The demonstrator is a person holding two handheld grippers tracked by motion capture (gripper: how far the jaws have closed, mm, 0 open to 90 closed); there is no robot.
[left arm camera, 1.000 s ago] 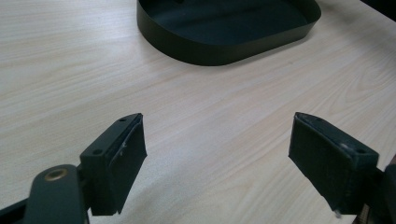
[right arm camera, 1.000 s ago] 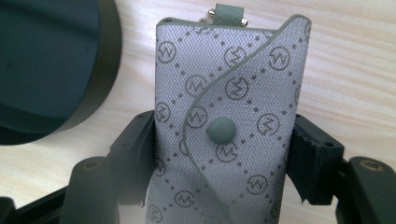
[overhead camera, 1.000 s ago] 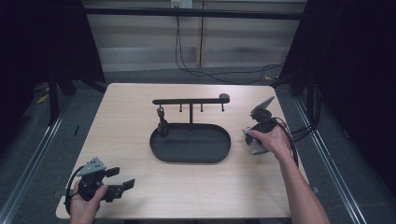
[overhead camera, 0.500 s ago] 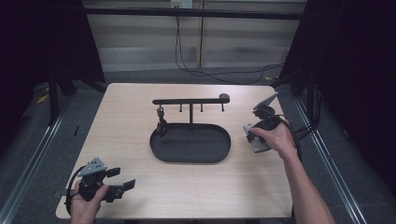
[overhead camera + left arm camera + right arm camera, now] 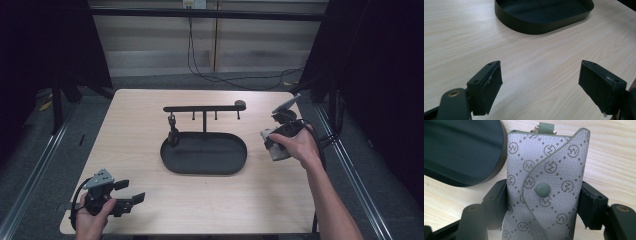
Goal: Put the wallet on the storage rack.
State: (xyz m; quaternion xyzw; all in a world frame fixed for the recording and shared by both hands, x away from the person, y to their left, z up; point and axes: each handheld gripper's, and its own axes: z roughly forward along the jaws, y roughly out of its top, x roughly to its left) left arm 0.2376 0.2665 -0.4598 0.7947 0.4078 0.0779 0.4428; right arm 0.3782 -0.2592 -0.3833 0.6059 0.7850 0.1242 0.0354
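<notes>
One wooden desk (image 5: pixel 150 130) carries everything here. At its middle sits a black oval tray (image 5: pixel 204 155) with a hook rail (image 5: pixel 202 108) standing at its far edge, and a small dark piece (image 5: pixel 172 135) hangs there at the left. To the tray's right, the right tongs (image 5: pixel 541 202) are clenched on a grey patterned key pouch (image 5: pixel 549 170) with a snap button (image 5: pixel 542 189), held just above the wood beside the tray rim. Near the front left corner, the left tongs (image 5: pixel 540 82) stand released, nothing between them.

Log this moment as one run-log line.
right gripper: shut on grey key pouch | left gripper: open, holding nothing | black tray: on table
</notes>
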